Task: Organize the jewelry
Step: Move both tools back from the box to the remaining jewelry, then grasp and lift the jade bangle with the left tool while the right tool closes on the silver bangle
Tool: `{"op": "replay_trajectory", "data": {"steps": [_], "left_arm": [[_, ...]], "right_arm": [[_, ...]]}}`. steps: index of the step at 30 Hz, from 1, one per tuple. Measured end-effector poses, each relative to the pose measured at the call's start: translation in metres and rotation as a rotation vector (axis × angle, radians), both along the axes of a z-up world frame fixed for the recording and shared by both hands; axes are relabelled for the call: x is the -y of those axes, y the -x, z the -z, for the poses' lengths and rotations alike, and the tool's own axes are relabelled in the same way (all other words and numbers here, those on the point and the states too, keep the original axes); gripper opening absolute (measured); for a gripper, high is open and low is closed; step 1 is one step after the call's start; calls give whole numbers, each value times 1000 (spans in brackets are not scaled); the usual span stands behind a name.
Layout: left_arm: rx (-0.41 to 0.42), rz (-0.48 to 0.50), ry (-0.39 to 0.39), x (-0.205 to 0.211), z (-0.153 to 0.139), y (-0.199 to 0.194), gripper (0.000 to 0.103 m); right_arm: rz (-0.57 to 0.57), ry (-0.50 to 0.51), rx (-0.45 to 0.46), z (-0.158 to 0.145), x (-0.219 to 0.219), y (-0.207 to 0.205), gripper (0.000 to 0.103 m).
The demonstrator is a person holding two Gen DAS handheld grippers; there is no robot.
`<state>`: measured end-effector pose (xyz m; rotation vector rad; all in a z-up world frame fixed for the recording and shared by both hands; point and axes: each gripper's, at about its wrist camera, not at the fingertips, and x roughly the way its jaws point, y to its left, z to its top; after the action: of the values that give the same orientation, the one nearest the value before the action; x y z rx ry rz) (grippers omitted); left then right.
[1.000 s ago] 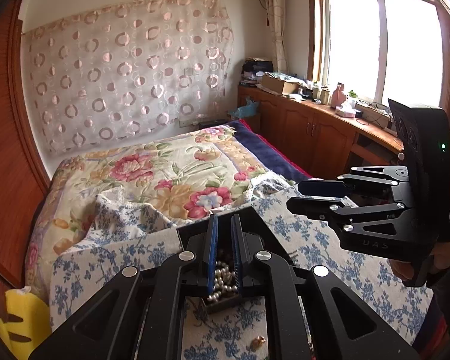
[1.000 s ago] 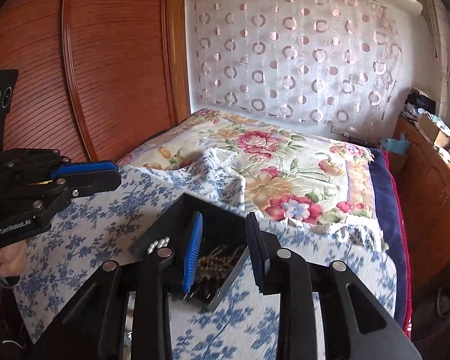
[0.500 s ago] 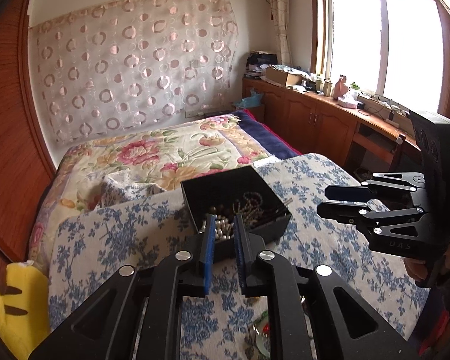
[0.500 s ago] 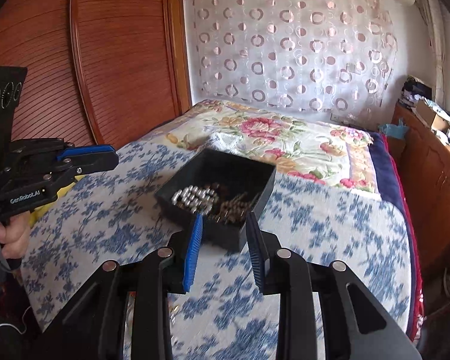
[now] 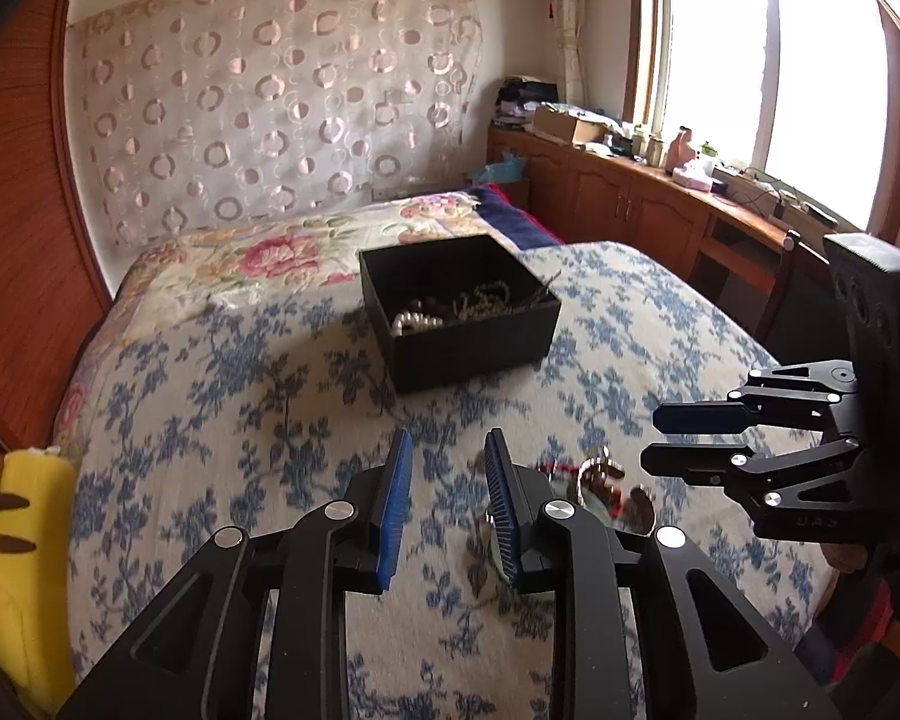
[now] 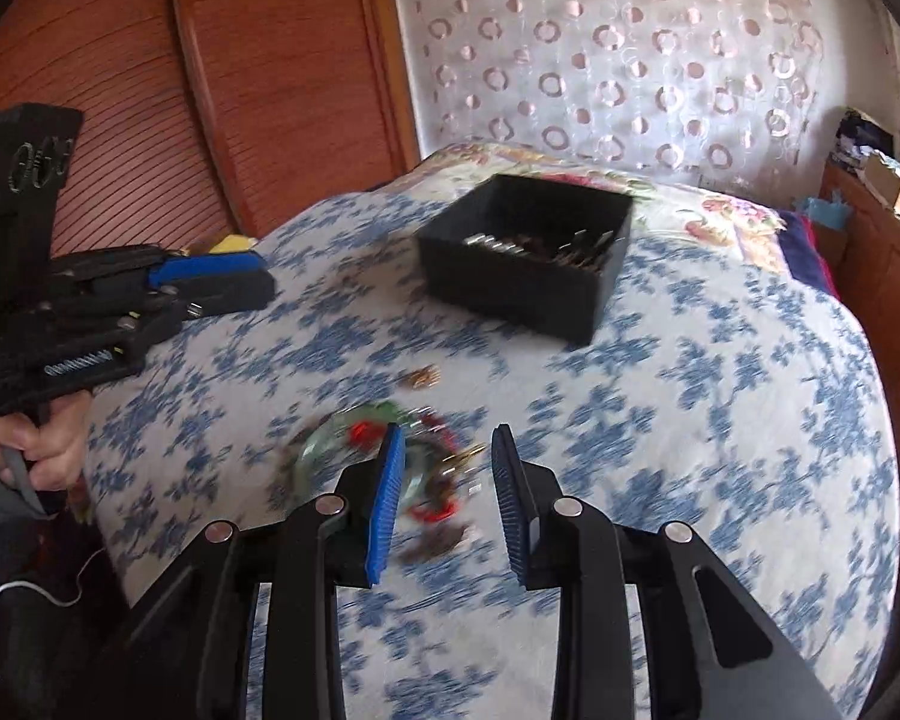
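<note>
I hold a pair of tongs in each hand above a surface draped in a blue-flowered cloth (image 5: 258,396). My left tongs (image 5: 448,468) are released, blue pads parted, with nothing between them. My right tongs (image 6: 448,462) are likewise released and grasp nothing. A black box (image 5: 459,309) sits on the cloth well ahead of both tongs, and pearls and chains lie heaped inside it. Nearer to me, a loose pile of jewelry (image 6: 426,456) with red beads and gold pieces lies on the cloth just below my right tongs; motion blur hides its details. A small gold piece (image 6: 423,376) rests apart, between pile and box.
</note>
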<state>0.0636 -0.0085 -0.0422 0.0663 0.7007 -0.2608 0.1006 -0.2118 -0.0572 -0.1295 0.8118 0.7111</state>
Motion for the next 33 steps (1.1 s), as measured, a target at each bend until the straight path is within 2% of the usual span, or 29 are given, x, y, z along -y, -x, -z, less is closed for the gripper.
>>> {"op": "replay_trajectory", "data": {"steps": [3, 5, 11, 16, 17, 18, 23, 33], "left_arm": [[-16, -4, 4, -3, 8, 9, 26], [-17, -11, 6, -4, 10, 12, 33], [-40, -29, 19, -13, 19, 16, 34], [-63, -28, 27, -13, 27, 14, 34], [-66, -26, 28, -13, 28, 13, 34], [-71, -25, 29, -12, 29, 12, 34], [-89, -17, 37, -10, 34, 9, 34], [-139, 41, 42, 8, 46, 8, 36]], "right_arm": [[-29, -8, -16, 1, -9, 7, 33], [-45, -7, -28, 2, -15, 10, 33], [-82, 30, -72, 15, -31, 14, 32], [-97, 70, -87, 23, -38, 15, 24], [-99, 74, -88, 24, -39, 15, 17], [-98, 81, -86, 24, -39, 15, 6], [-104, 67, -68, 20, -33, 16, 4], [-34, -15, -23, -9, 0, 10, 4]]}}
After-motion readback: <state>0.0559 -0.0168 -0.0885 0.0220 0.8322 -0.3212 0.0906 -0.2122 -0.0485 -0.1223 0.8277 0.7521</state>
